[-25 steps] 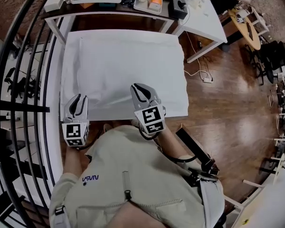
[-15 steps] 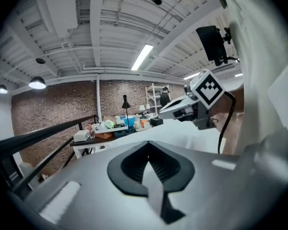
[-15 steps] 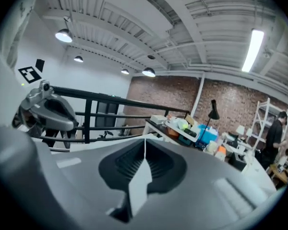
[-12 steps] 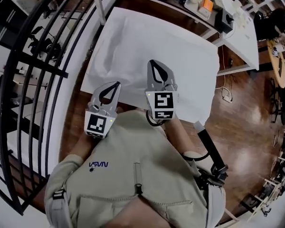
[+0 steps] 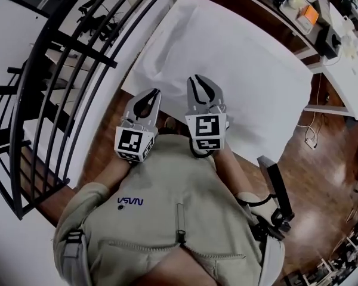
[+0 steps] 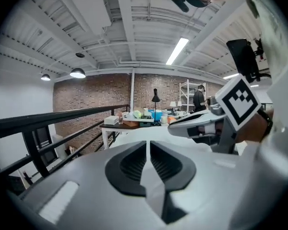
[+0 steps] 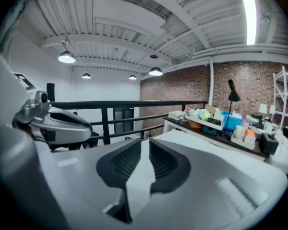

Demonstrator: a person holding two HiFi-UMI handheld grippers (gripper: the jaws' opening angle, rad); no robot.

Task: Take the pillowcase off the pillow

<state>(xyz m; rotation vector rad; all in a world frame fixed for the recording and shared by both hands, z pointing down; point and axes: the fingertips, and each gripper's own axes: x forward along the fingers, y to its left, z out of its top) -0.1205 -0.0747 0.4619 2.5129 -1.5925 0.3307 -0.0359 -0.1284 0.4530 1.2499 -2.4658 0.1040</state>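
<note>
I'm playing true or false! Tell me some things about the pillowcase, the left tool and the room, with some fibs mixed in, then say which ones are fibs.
1. The pillowcase is white. True.
2. The left tool is wide open. False: its jaws are pinched together on a thin bit of the white pillowcase.
3. A black railing runs alongside the pillowcase. True.
4. The floor is green carpet. False: it is brown wood.
5. The person's top is bright red. False: it is pale beige.
</note>
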